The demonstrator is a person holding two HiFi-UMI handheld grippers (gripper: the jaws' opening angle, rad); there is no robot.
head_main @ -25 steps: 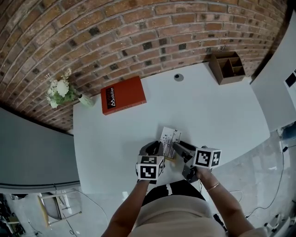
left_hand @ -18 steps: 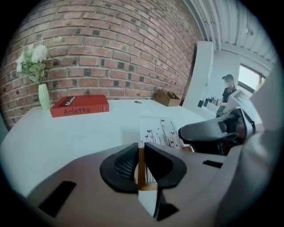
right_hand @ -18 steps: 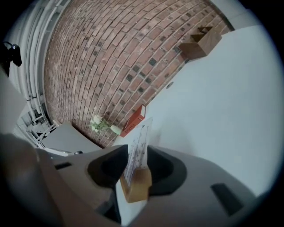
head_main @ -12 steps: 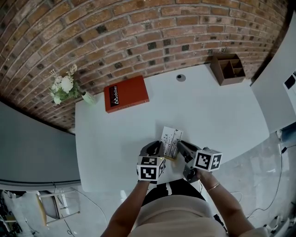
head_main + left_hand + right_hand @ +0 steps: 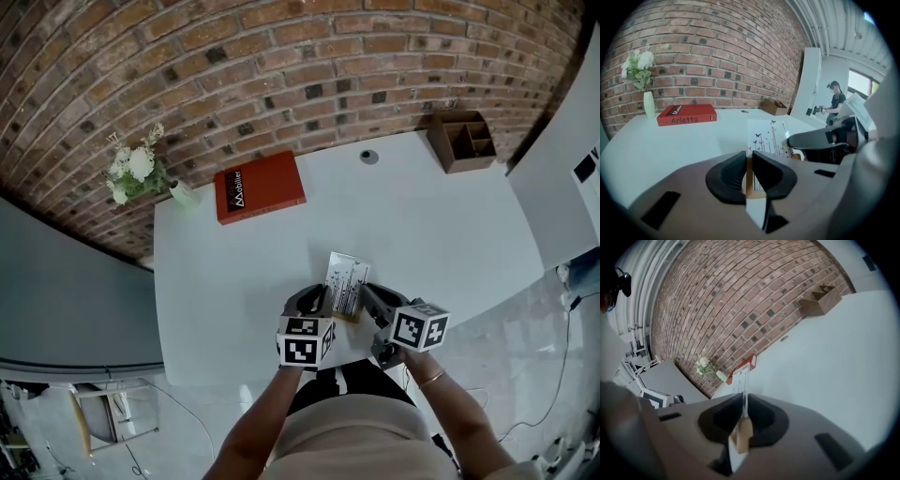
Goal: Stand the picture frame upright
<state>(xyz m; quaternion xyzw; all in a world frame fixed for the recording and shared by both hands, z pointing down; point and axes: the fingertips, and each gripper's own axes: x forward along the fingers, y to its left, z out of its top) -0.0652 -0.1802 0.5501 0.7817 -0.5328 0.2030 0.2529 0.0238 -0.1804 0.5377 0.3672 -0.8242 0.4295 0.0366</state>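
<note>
The picture frame (image 5: 345, 284), a white print of butterflies and stems with a light wood border, is tilted up off the white table (image 5: 441, 225) near its front edge. My left gripper (image 5: 323, 300) is shut on the frame's near wooden edge (image 5: 749, 169). My right gripper (image 5: 367, 300) holds the frame's right side. Its jaws are closing, and the frame's thin edge (image 5: 742, 394) is squeezed between the pads. In the left gripper view the print (image 5: 766, 136) rises beyond the jaws, with the right gripper's fingers (image 5: 813, 139) beside it.
A red book (image 5: 260, 187) lies at the back left of the table, next to a vase of white flowers (image 5: 141, 173). A wooden desk organiser (image 5: 461, 136) stands at the back right, and a round grommet (image 5: 369, 157) sits near the brick wall. A person (image 5: 834, 96) stands far off.
The right gripper's fingers have drawn in against the frame's right edge. The frame and the left gripper stay where they were.
</note>
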